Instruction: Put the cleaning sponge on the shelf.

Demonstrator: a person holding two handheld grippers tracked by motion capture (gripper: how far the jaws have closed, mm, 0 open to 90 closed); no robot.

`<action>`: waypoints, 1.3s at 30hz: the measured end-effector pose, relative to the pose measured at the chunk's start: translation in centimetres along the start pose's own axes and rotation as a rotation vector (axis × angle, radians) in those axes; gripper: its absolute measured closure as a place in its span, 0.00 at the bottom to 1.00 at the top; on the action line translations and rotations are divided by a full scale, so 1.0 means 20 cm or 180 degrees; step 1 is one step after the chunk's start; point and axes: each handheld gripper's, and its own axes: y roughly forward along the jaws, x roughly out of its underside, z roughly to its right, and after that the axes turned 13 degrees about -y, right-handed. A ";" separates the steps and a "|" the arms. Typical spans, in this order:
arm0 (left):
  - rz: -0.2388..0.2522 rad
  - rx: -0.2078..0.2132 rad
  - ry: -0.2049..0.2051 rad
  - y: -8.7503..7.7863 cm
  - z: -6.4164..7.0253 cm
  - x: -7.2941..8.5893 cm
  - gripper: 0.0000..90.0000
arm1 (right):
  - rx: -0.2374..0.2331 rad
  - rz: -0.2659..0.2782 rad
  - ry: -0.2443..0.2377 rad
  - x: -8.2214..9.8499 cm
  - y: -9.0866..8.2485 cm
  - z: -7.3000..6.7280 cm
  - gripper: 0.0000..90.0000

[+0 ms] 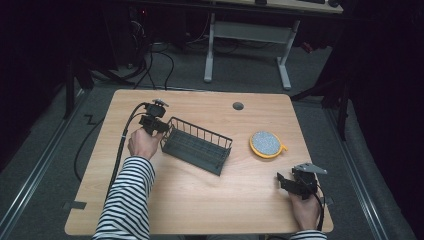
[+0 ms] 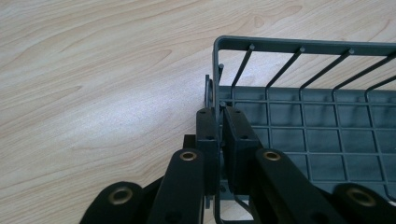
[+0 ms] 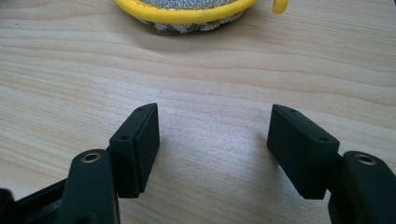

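Note:
A dark grey wire basket [image 1: 197, 145] lies on the wooden table [image 1: 200, 200], left of the middle. My left gripper [image 1: 161, 127] is at the basket's left end. In the left gripper view its pads [image 2: 233, 140] pinch the basket's end wall [image 2: 217, 74], one pad outside and one inside the basket [image 2: 317, 135]. A round yellow-rimmed scrub pad [image 1: 266, 144] lies right of the basket. My right gripper [image 1: 283, 181] rests near the front right corner, jaws wide apart with bare wood between them; the scrub pad [image 3: 187, 9] lies just ahead of it.
A round cable hole [image 1: 238, 106] sits near the table's far edge. Beyond the table stand a white desk frame [image 1: 247, 45] and cables on a dark floor. Each gripper trails a black cable toward the near edge.

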 end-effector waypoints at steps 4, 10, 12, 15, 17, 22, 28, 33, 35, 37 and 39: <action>0.0000 0.0008 -0.0054 0.00 0.00 0.00 0.96 | -0.0002 -0.0001 0.0001 0.00 0.00 0.00 0.38; 0.0044 -0.0009 -0.0223 0.01 0.01 -0.01 0.96 | 0.0001 0.0002 -0.0004 0.00 0.00 0.00 0.38; 0.0066 -0.0008 -0.0285 0.02 0.01 -0.02 0.96 | 0.0001 0.0003 -0.0005 0.00 0.00 0.00 0.38; 0.0101 0.0005 -0.0397 0.03 0.01 -0.03 0.96 | 0.0001 0.0003 -0.0003 0.00 0.00 0.00 0.38; 0.0123 0.0009 -0.0452 0.04 0.01 -0.04 0.96 | 0.0002 0.0003 -0.0007 0.00 0.00 0.00 0.38; 0.0182 -0.0027 -0.0556 0.06 0.03 -0.05 0.96 | 0.0001 0.0001 -0.0007 0.00 0.00 0.00 0.38; 0.0251 -0.0108 -0.0636 0.09 0.08 -0.07 0.96 | 0.0000 -0.0001 0.0004 0.00 0.00 0.00 0.38; 0.0235 -0.0147 -0.0622 0.10 0.12 -0.09 0.95 | 0.0001 0.0001 0.0004 0.00 0.00 0.00 0.38; 0.0249 -0.0141 -0.0621 0.10 0.12 -0.09 0.94 | 0.0000 0.0001 0.0005 0.00 0.00 0.00 0.38; 0.0335 -0.0094 -0.0645 0.09 0.12 -0.09 0.82 | 0.0001 0.0002 0.0010 0.00 0.00 0.00 0.38; 0.0358 -0.0077 -0.0624 0.07 0.12 -0.09 0.70 | 0.0000 0.0001 0.0009 0.00 0.00 0.00 0.38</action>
